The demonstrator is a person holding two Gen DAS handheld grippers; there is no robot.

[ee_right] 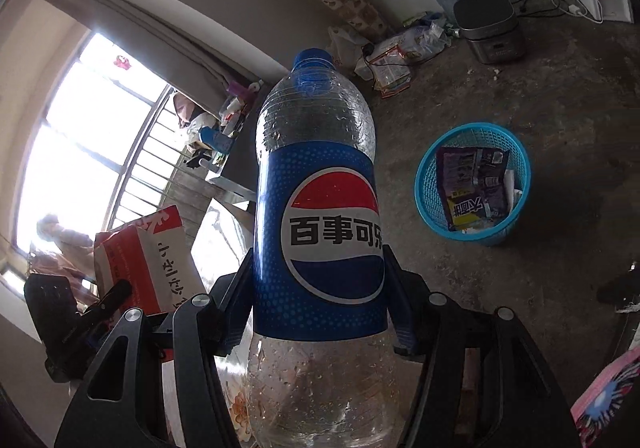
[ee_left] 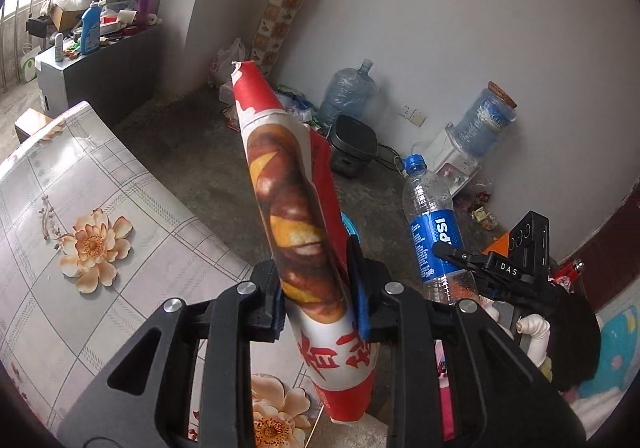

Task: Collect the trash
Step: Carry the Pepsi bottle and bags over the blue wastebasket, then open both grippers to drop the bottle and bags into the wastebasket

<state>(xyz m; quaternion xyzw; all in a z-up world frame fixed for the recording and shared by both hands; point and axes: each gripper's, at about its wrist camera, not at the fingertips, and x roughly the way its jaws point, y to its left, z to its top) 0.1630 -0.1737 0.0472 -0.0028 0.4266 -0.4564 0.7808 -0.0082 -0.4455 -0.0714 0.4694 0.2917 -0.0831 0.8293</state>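
Note:
My left gripper (ee_left: pixel 320 300) is shut on a red-and-white snack bag (ee_left: pixel 292 208) printed with a twisted pastry; the bag stands up between the pads. My right gripper (ee_right: pixel 320 308) is shut on an empty Pepsi bottle (ee_right: pixel 320 208) with a blue cap, gripped at its label. In the left wrist view the Pepsi bottle (ee_left: pixel 432 232) is off to the right. The right wrist view has the snack bag (ee_right: pixel 148 252) at lower left. A blue mesh basket (ee_right: pixel 430 184) stands on the floor to the right of the bottle and holds a purple wrapper (ee_right: pixel 476 184). Behind the bag, only a sliver of the basket (ee_left: pixel 351 226) shows.
A table with a floral cloth (ee_left: pixel 80 208) lies at the left. On the concrete floor by the far wall are a dark rice cooker (ee_right: pixel 488 32), a large water jug (ee_left: pixel 346 92), a water dispenser (ee_left: pixel 456 156) and loose bags of litter (ee_right: pixel 392 64). A cluttered cabinet (ee_left: pixel 100 60) stands near the window.

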